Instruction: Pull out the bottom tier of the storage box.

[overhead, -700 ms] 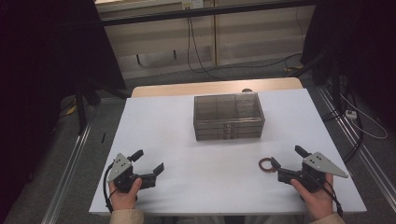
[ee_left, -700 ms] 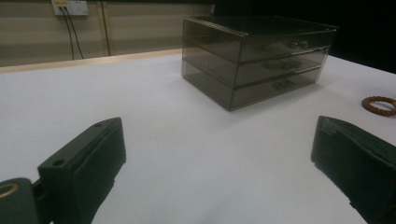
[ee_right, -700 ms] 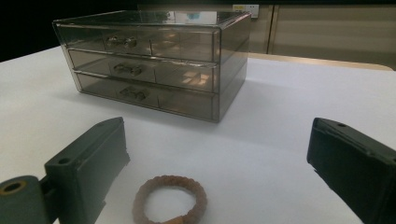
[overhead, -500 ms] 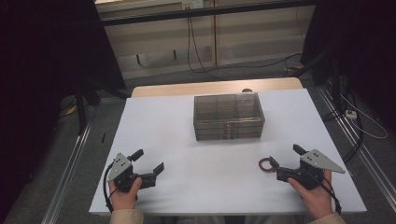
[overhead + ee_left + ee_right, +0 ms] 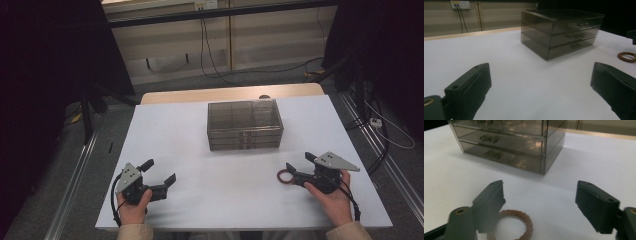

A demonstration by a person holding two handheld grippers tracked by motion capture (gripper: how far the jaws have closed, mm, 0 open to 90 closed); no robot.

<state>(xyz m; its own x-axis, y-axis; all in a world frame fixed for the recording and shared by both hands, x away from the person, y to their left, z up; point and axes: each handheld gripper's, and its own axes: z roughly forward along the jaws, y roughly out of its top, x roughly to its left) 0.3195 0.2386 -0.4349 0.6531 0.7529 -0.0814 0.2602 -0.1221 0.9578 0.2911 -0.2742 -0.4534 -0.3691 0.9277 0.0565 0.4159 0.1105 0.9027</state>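
Item: one reddish-brown twisted ring-shaped bracelet (image 5: 515, 225), lying flat on the white table top (image 5: 200, 150). It sits low between the jaws of the right gripper (image 5: 540, 205), closer to the jaw on the left of the right gripper view, which covers part of its rim; the lower arc is cut off by the frame edge. Whether that jaw touches the ring cannot be made out. Jaws spread wide, pinching nothing.

Left gripper (image 5: 541, 95): one, jaws spread wide over bare table, nothing between them; the bracelet lies far off past the jaw on the right of its view.

Beyond both tools: one smoky translucent plastic chest of three drawers (image 5: 245, 125), all closed; contents indistinct.
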